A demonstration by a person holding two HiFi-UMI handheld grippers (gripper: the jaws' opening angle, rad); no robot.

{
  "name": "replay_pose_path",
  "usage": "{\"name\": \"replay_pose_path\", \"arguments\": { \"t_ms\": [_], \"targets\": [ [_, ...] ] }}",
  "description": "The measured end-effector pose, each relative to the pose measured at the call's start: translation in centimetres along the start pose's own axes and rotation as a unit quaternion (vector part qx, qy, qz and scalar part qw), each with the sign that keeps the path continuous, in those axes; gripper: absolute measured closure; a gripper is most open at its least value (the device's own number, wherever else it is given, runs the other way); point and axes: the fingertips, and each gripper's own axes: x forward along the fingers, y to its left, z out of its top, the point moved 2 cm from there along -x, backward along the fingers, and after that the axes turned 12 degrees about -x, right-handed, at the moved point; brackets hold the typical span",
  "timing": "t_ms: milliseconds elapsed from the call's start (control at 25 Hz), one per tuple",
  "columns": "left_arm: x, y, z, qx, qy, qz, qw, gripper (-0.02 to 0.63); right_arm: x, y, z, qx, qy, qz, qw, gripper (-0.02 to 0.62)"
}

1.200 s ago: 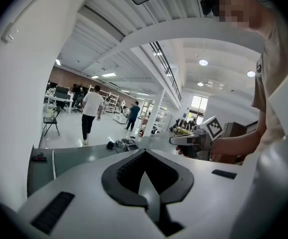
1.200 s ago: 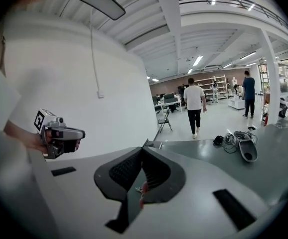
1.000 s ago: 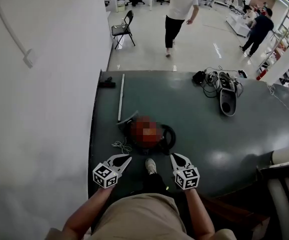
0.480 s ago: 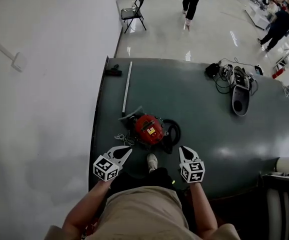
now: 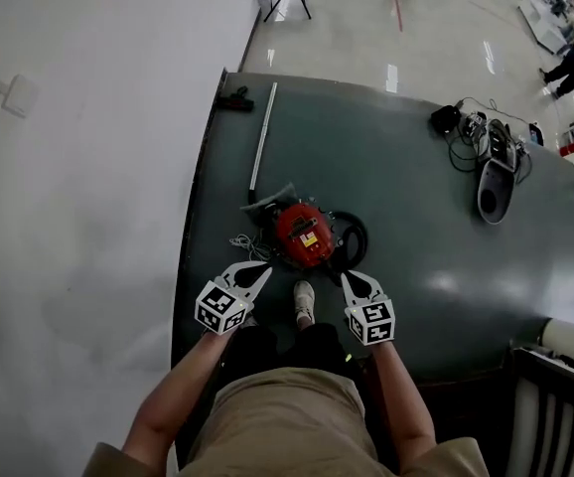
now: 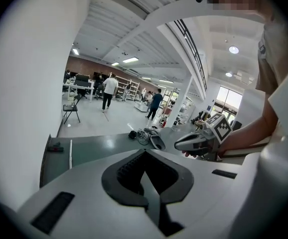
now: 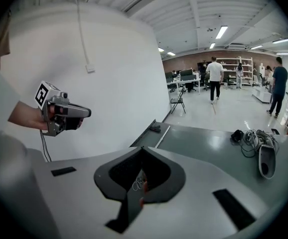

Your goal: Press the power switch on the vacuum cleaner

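The red vacuum cleaner sits on the dark green floor mat, with its black hose looped at its right. My left gripper hovers just short of the vacuum's near left side, jaws shut and empty. My right gripper hangs near the hose loop, also shut on nothing. In the left gripper view its own tips meet and the right gripper shows beside them. The right gripper view shows its closed tips and the left gripper. No switch can be made out.
A white cord lies left of the vacuum. My shoe stands between the grippers. A metal tube and a black nozzle lie at the mat's far left; a floor head with cables at far right. White wall on the left.
The view has tipped forward and down. The vacuum now lies closer in front of both grippers, which have closed in on it. The walking person has left the top of the view.
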Motion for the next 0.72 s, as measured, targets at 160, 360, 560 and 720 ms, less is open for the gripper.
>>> {"name": "replay_pose_path", "arguments": {
  "t_ms": [160,360,560,720],
  "targets": [
    [1.6,3.7,-1.8,-0.028,0.007,0.019,0.9994,0.600,5.3,0.0,-2.7,-0.017,0.029,0.017,0.999,0.584],
    [5.1,7.7,-4.9,-0.041,0.036,0.027,0.9981,0.600,12.6,-0.6,-7.4,-0.044,0.061,0.023,0.997,0.584],
    [10.3,11.0,-9.8,-0.047,0.070,0.025,0.9961,0.600,19.7,-1.3,-13.8,-0.054,0.099,0.022,0.993,0.584],
    [13.9,12.6,-13.1,-0.063,0.093,0.020,0.9935,0.600,24.3,-1.6,-18.4,-0.063,0.141,0.026,0.988,0.584]
  ]
}}
